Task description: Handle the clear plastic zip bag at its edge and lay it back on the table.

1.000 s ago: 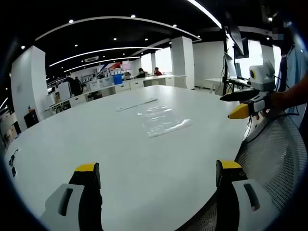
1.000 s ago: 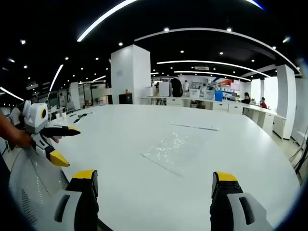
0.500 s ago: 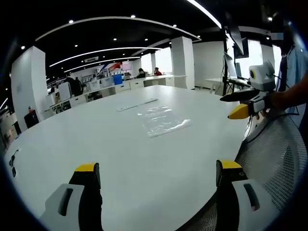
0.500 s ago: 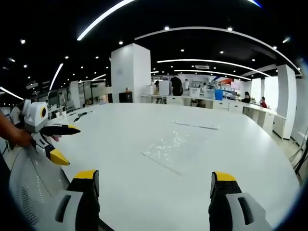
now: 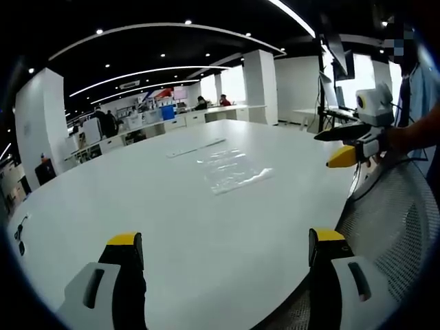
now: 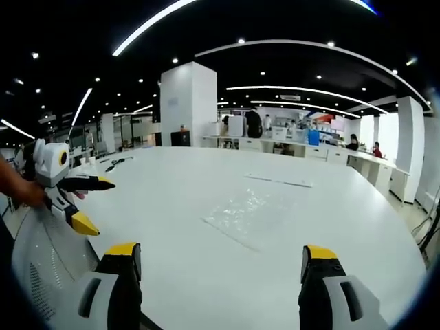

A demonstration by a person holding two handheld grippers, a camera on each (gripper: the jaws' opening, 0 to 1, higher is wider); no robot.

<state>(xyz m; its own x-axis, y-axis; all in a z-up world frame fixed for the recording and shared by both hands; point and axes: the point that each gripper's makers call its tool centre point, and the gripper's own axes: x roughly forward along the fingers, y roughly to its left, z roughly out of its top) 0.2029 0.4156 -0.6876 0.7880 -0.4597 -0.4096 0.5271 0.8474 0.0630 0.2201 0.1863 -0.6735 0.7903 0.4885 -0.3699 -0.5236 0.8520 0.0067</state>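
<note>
The clear plastic zip bag (image 5: 232, 174) lies flat on the round white table (image 5: 137, 206), well apart from both yellow-tipped grippers, left (image 5: 225, 244) and right (image 6: 218, 258); their jaws stand spread, empty. Judging by this, either nothing is begun or all is done

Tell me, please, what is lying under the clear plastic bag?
The bag lies flat on the white table, whose surface shows through the plastic. Nothing else seems to be beneath it, though glare blurs parts.

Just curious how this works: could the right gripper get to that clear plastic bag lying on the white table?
Probably yes: the right gripper is open, and bare white table leads to the flat clear plastic bag.
</note>
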